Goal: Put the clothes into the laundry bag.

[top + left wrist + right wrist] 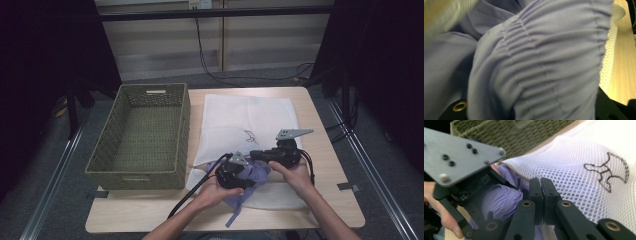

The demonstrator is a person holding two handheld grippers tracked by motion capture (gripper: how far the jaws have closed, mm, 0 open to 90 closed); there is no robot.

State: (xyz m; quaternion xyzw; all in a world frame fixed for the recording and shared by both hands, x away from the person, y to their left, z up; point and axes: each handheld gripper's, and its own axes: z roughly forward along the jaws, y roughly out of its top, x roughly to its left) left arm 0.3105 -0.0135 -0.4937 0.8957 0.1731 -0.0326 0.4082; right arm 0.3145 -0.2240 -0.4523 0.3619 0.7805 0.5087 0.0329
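Hands of one person enter the high view from the bottom edge, forearms converging over the near half of the table (325, 200). The left gripper (234, 172) and the right gripper (280, 154) sit close together, each topped by a grey three-cornered plate.

Right gripper jaws, in the right gripper view, are pressed together on the rim of the white mesh bag (584, 157), at its open mouth. The left gripper's jaw state cannot be told: in its own view the purple garment (536, 62) lies bunched right against the camera, gathered waistband foremost, one brass eyelet (459, 106) at lower left.

The garment lies at the near left edge of the bag, under the left gripper, partly inside the mouth.

Count: two grippers, one garment, one mesh bag, one woven basket (140, 135), left of the bag.
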